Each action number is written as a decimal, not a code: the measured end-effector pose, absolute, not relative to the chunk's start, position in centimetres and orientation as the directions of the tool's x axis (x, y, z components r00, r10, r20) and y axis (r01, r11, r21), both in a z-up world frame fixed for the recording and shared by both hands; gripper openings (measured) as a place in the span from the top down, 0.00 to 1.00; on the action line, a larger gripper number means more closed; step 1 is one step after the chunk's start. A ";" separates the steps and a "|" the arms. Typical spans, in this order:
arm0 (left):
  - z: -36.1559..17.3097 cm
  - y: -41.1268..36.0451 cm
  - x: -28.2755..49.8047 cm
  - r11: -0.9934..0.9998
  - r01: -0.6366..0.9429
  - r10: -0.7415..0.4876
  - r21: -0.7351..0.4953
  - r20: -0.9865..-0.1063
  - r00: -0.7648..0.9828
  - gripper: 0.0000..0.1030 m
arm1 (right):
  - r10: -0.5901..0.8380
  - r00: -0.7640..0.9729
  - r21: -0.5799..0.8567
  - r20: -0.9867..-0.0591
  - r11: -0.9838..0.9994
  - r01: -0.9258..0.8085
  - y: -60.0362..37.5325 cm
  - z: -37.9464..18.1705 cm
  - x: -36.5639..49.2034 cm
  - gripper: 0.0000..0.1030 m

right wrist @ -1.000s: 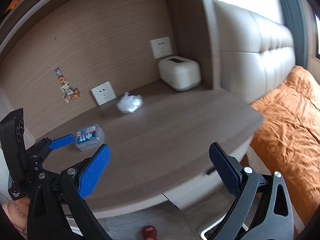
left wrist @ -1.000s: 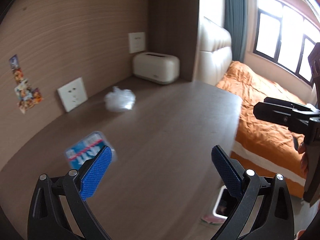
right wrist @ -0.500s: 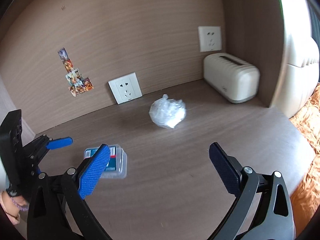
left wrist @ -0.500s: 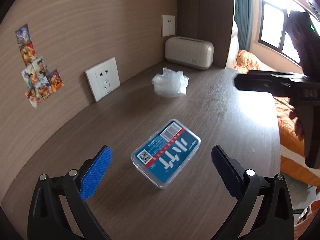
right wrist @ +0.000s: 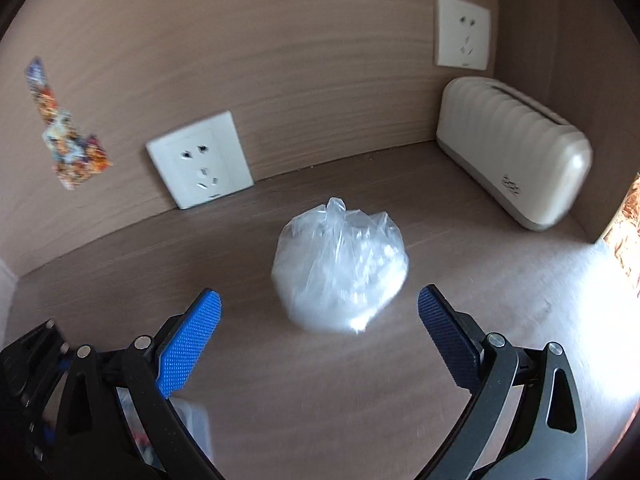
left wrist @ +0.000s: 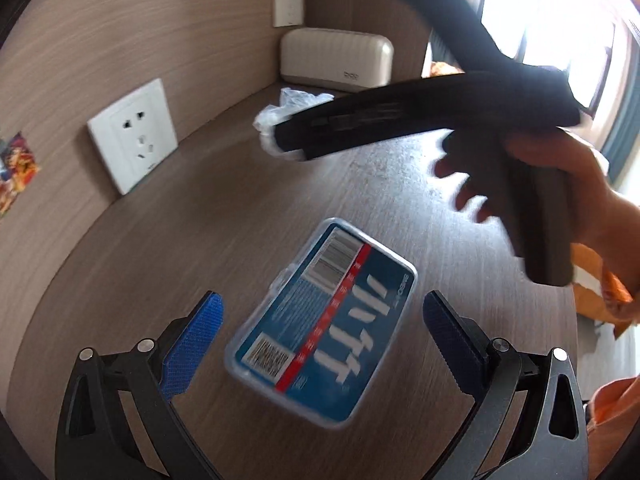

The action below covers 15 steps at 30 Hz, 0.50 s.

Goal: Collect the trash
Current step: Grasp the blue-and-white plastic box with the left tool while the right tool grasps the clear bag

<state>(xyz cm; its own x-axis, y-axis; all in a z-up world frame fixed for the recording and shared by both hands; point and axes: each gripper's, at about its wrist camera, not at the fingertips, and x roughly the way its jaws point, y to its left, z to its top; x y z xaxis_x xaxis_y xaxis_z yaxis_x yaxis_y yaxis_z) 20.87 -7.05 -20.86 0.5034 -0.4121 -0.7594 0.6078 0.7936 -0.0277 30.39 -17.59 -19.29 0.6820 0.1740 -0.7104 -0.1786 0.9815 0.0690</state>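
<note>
Crumpled clear plastic bag (right wrist: 340,268) lies between the wide-spread right hand-held gripper (right wrist: 319,312); left one (left wrist: 322,322) gapes too.

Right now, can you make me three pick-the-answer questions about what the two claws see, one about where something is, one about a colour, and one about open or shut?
1. Where is the crumpled clear bag?
A. On the desk between the right claw's pads
B. Inside the cream box
C. On the floor

2. What colour is the label on the flat plastic box?
A. Green
B. Blue with a red stripe
C. Yellow

3. How is the left claw?
A. Shut on the box
B. Open around the box
C. Out of sight

Answers: 1 A, the bag sits ahead of the open right claw. 2 B, the label shows it. 3 B, both pads stand clear of the box.
</note>
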 end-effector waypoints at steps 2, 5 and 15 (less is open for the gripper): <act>-21.0 -7.2 21.1 0.781 0.623 -0.431 -0.045 -0.761 0.485 0.05 | 0.154 0.673 0.056 -0.723 0.985 -0.166 -17.4 -19.8 31.4 0.04; -21.4 -7.3 21.6 0.771 0.632 -0.446 -0.072 -0.771 0.456 0.05 | 0.151 0.662 0.063 -0.734 0.986 -0.155 -17.4 -20.5 32.4 0.04; -21.2 -7.8 22.3 0.789 0.613 -0.409 -0.042 -0.781 0.472 0.43 | 0.174 0.646 0.090 -0.743 0.983 -0.161 -17.7 -21.1 33.2 0.44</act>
